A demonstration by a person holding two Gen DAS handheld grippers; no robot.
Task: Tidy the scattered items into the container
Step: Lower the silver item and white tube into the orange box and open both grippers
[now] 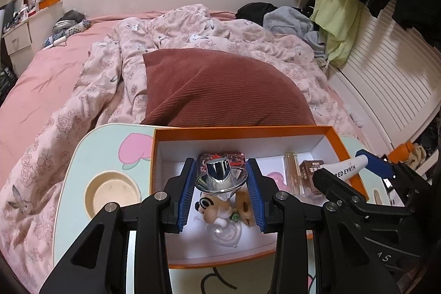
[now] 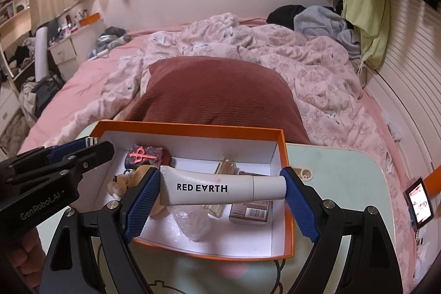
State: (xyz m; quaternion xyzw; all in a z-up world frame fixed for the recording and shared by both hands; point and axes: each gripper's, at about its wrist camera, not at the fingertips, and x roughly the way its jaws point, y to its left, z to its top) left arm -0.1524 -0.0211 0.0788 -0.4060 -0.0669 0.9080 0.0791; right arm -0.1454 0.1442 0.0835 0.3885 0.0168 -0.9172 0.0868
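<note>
An orange box point(image 1: 242, 130) with a white inside stands on a pale green lap table point(image 1: 82, 156). My left gripper point(image 1: 222, 181) is shut on a silver-capped cone-shaped bottle point(image 1: 220, 178), held above the box. My right gripper point(image 2: 222, 188) is shut on a white RED EARTH tube point(image 2: 217, 189), held crosswise over the box point(image 2: 193, 126). Inside lie a small toy figure point(image 1: 217, 207), a dark patterned case point(image 2: 143, 154), a clear glass bottle point(image 1: 292, 170), a brown carton point(image 2: 250, 210) and a clear plastic piece point(image 2: 193, 225). The right gripper with the tube point(image 1: 344, 170) also shows in the left wrist view.
The table has a round cup recess point(image 1: 114, 193) at the left. Behind it lie a dark red pillow point(image 1: 220, 87) and a rumpled floral duvet point(image 1: 124, 59) on a pink bed. A phone point(image 2: 419, 201) lies at the right. Clothes hang at the far right.
</note>
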